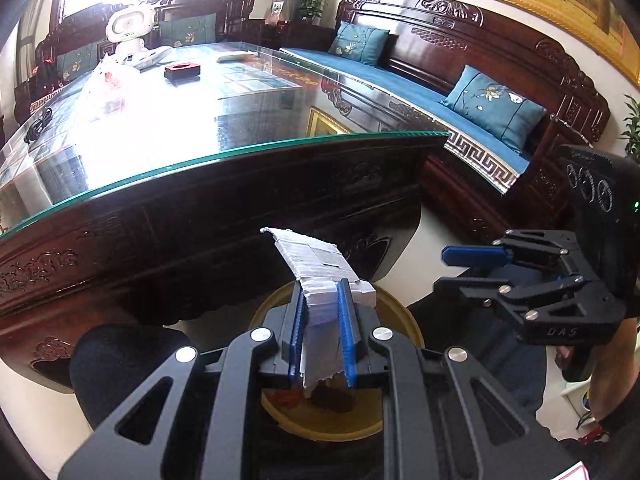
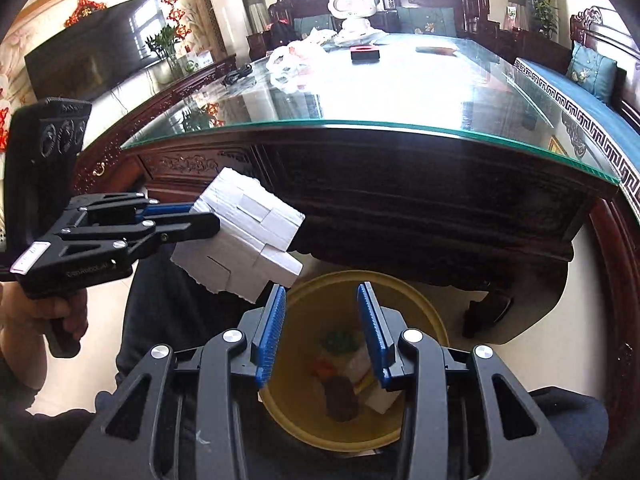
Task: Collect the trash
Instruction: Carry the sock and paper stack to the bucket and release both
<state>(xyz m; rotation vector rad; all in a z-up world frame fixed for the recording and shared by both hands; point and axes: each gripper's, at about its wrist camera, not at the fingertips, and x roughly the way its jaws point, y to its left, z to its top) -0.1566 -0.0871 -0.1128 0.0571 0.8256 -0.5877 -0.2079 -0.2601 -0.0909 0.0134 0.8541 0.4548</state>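
Observation:
My left gripper [image 1: 322, 292] is shut on a torn piece of white cardboard [image 1: 316, 260], which sticks up and forward from between the blue pads. It hangs over a round yellow bin [image 1: 404, 320] on the floor. In the right wrist view the same cardboard [image 2: 248, 236] juts from the left gripper [image 2: 208, 216] just left of the bin's rim [image 2: 432, 312]. My right gripper [image 2: 322, 292] stands open directly above the bin with nothing between its pads. Inside the bin lie a brown lump [image 2: 340, 396], a white scrap [image 2: 380, 400] and something green [image 2: 340, 340]. The right gripper [image 1: 442, 270] also shows at the right of the left wrist view.
A dark carved wooden table with a glass top [image 2: 360, 128] rises just behind the bin. On it are a white plastic bag [image 2: 292, 56] and a black and red box [image 2: 365, 53]. A wooden sofa with blue cushions [image 1: 492, 104] runs along the right. The person's dark-trousered legs flank the bin.

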